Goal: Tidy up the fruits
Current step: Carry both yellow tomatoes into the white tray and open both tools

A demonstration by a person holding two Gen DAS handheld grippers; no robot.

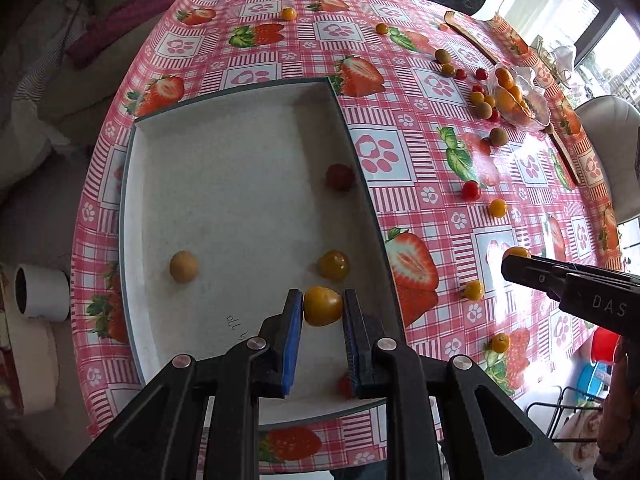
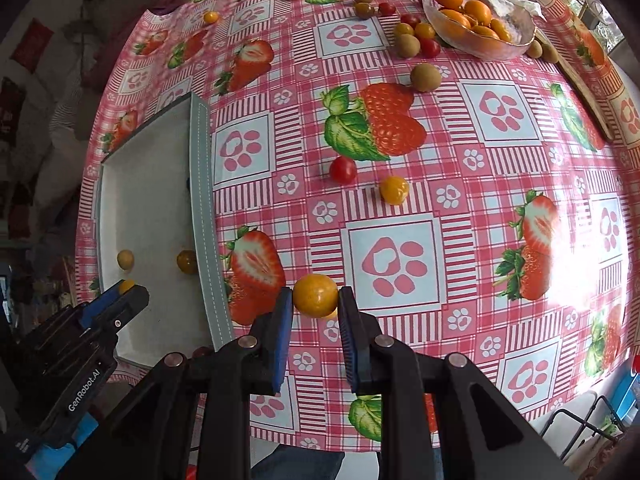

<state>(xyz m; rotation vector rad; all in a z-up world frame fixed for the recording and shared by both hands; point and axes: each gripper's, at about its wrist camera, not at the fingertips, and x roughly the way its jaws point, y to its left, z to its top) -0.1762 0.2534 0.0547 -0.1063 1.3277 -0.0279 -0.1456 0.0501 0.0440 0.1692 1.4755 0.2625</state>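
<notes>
My left gripper (image 1: 322, 305) is shut on a yellow cherry tomato (image 1: 322, 306) and holds it over the white tray (image 1: 240, 92). In the tray lie a tan longan (image 1: 183, 266), a yellow tomato (image 1: 333, 265) and a red tomato (image 1: 340, 176); another red one (image 1: 345, 385) is half hidden behind the right finger. My right gripper (image 2: 315, 300) is shut on a yellow tomato (image 2: 315, 295) above the tablecloth, right of the tray (image 2: 200, 184). It also shows in the left wrist view (image 1: 520, 264).
Loose red and yellow tomatoes (image 2: 343, 169) (image 2: 394, 189) and longans (image 2: 425, 77) lie scattered on the strawberry tablecloth (image 2: 400, 240). A glass bowl (image 2: 480, 46) holds orange kumquats at the far right. A wooden board (image 2: 584, 88) lies beyond it. A sofa stands left of the table.
</notes>
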